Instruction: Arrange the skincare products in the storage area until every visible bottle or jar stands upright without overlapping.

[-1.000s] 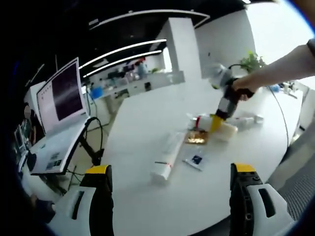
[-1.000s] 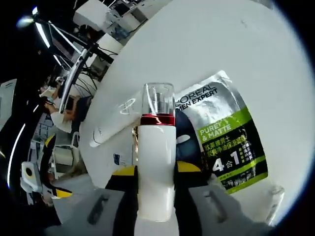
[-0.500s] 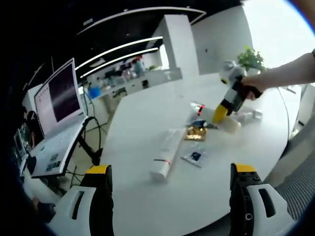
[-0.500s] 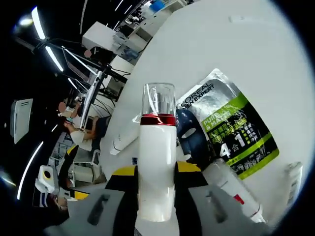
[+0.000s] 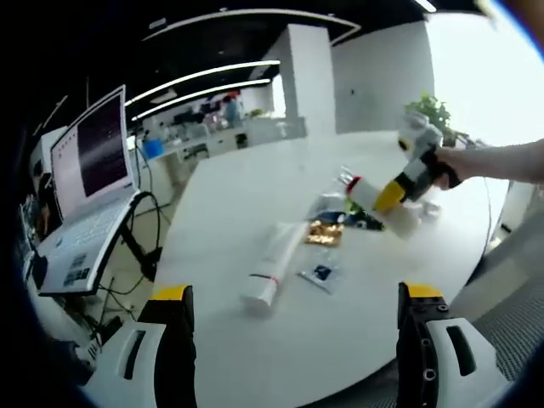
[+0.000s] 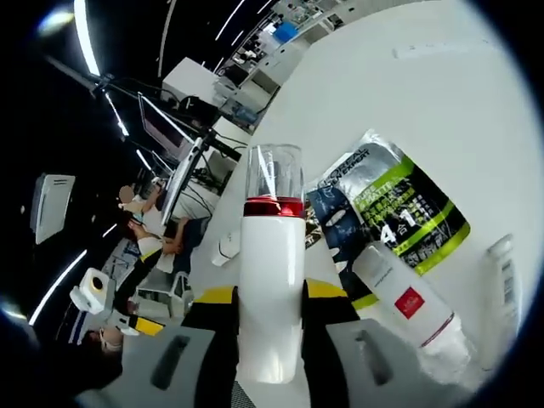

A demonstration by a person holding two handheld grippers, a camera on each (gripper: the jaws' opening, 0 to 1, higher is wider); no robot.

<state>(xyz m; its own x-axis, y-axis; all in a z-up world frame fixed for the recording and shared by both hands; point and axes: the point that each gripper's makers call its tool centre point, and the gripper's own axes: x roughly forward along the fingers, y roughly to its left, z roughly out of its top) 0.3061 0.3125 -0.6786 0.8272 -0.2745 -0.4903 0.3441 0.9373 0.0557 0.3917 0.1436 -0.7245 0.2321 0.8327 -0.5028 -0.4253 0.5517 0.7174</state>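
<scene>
1. The right gripper [image 6: 270,310] pinches a white pump bottle [image 6: 270,297] (red collar, clear cap) above the white table [image 6: 476,102].
2. Beneath it lie a green-and-silver sachet [image 6: 408,212] and a white tube [image 6: 406,302].
3. The left gripper [image 5: 293,331] hangs spread, holding nothing, near a lying white tube [image 5: 272,268].

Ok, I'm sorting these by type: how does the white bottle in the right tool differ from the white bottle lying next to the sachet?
The held bottle is clamped in the right tool; the lying bottle rests on the table beside the green sachet. The held one has a red band and clear cap; the lying one bears a red label. Both are white.
</scene>
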